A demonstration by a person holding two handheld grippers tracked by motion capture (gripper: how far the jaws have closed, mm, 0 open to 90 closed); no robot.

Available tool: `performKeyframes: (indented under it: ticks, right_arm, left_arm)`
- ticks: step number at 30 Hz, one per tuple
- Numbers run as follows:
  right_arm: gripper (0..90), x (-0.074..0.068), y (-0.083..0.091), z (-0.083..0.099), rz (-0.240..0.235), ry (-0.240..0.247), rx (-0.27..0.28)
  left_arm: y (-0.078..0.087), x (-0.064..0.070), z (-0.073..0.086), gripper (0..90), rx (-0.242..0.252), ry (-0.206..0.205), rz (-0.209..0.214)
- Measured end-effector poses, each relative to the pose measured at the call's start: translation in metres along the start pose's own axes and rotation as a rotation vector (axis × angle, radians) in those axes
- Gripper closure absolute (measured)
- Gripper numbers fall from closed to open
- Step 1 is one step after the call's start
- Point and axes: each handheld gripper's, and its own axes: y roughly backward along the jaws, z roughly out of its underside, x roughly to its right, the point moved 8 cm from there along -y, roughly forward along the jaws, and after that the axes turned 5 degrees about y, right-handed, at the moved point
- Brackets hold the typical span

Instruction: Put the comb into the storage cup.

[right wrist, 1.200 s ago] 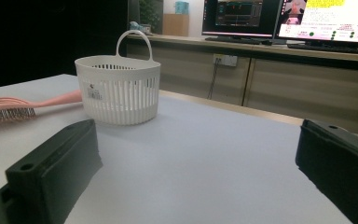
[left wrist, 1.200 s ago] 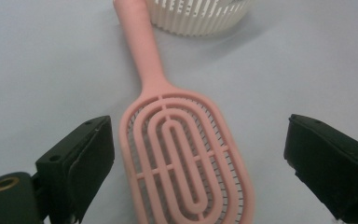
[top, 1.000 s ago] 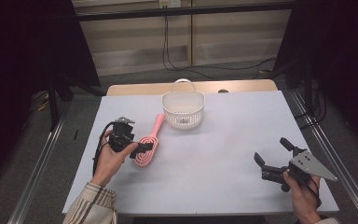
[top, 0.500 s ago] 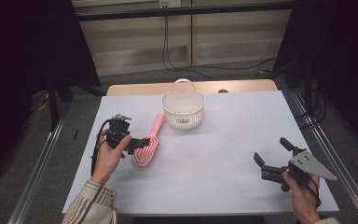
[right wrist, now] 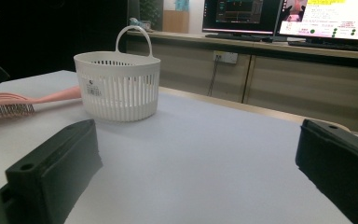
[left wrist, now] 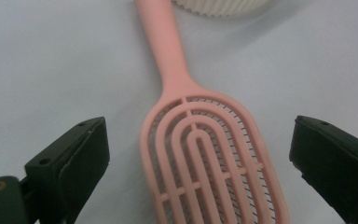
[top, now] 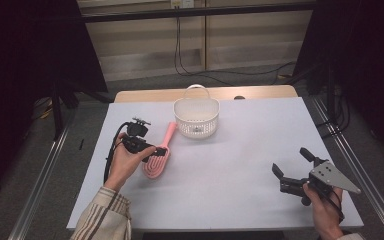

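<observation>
While the high view is looked down on, the left gripper (top: pixel 152 150) is seen poised over the head of a pink hairbrush (top: pixel 158 155), which lies flat on the table (top: pixel 240 150) with its handle pointing toward a white basket (top: pixel 196 118). The right gripper (top: pixel 292 167) is held well apart, jaws spread, nothing between them. From the left gripper view, the jaws are spread on either side of the brush head (left wrist: pixel 212 158), not yet touching it. A grip taken on the broad, slatted head could slip or twist. From the right gripper view, the basket (right wrist: pixel 117 86) is shown upright, the brush (right wrist: pixel 14 105) just beside it; a swinging handle could knock it.
</observation>
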Motion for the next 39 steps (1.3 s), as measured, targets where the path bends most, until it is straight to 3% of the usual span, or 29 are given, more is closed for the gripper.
performKeyframes:
  ticks: [5, 14, 19, 25, 30, 32, 39]
  right_arm:
    - [0.0, 0.000, 0.000, 0.000, -0.004, 0.005, 0.000]
    - [0.0, 0.000, 0.000, 0.000, -0.002, 0.009, 0.000]
    - [0.0, -0.001, 0.000, 0.000, -0.007, 0.006, -0.001]
    - [0.0, -0.001, 0.000, 0.000, -0.008, 0.008, -0.001]
    - [0.0, -0.001, 0.000, 0.001, -0.011, 0.006, -0.003]
    - [0.0, -0.001, 0.000, 0.001, -0.010, 0.006, -0.003]
    - [0.0, -0.001, 0.000, 0.000, -0.012, 0.007, -0.001]
  left_arm:
    - [-0.003, -0.001, -0.001, 5.0, -0.001, 0.016, -0.009]
    - [-0.012, 0.004, 0.000, 5.5, -0.017, 0.009, -0.029]
    - [-0.021, 0.009, 0.003, 5.6, -0.051, 0.006, -0.039]
    - [-0.026, 0.009, 0.005, 10.2, -0.075, 0.016, -0.042]
    - [-0.029, 0.009, 0.004, 13.5, -0.075, 0.026, -0.059]
    - [-0.031, 0.008, 0.005, 15.0, -0.077, 0.011, -0.082]
    - [-0.037, 0.010, 0.008, 14.3, -0.104, 0.014, -0.082]
